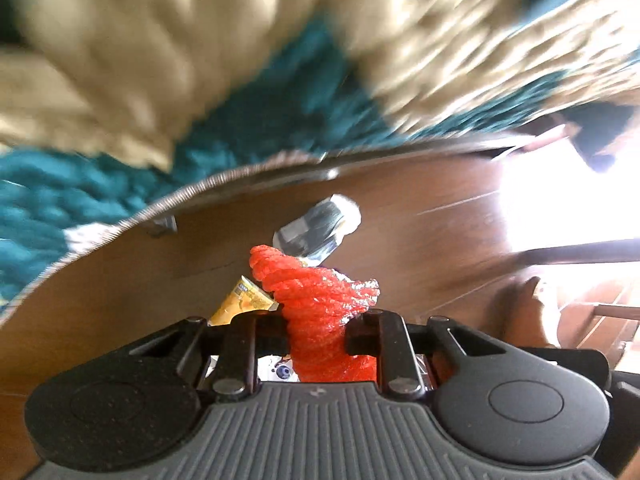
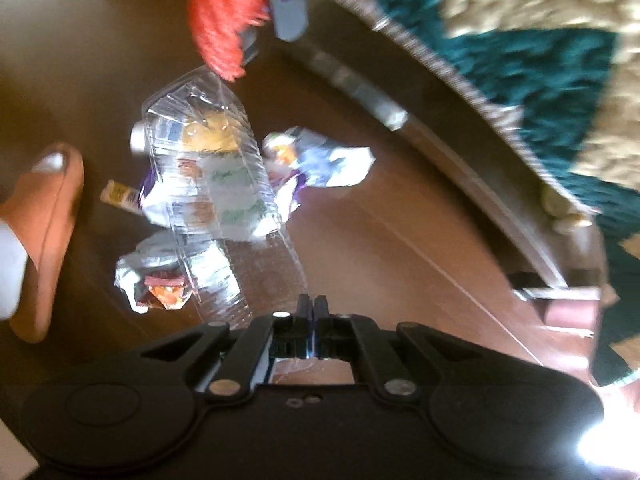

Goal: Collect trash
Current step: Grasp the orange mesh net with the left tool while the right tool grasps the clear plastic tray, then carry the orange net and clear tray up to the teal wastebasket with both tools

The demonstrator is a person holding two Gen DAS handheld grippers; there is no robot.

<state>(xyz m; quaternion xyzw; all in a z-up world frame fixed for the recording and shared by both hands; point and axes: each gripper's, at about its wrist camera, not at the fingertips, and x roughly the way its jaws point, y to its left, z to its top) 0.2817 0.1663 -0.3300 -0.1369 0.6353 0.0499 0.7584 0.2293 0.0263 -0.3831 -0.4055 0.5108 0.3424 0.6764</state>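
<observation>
My left gripper (image 1: 318,330) is shut on a bunched red mesh net (image 1: 320,300), which hangs above the wooden floor (image 1: 420,232). The same red mesh net (image 2: 224,20) shows at the top of the right wrist view. A yellow wrapper (image 1: 244,300) sticks out beside the left finger. A dark silver wrapper (image 1: 320,228) lies on the floor beyond. My right gripper (image 2: 312,312) is shut on the thin edge of a crushed clear plastic bottle (image 2: 216,184); its cap end points away. Crumpled foil wrappers (image 2: 324,156) (image 2: 160,284) lie on the floor beneath it.
A teal and beige shag rug (image 1: 240,80) (image 2: 540,60) borders the floor, with a fringed edge. A person's foot in an orange slipper (image 2: 44,240) stands left of the litter. A small pale tube (image 2: 116,192) lies near it. Bright glare fills the right side (image 1: 560,200).
</observation>
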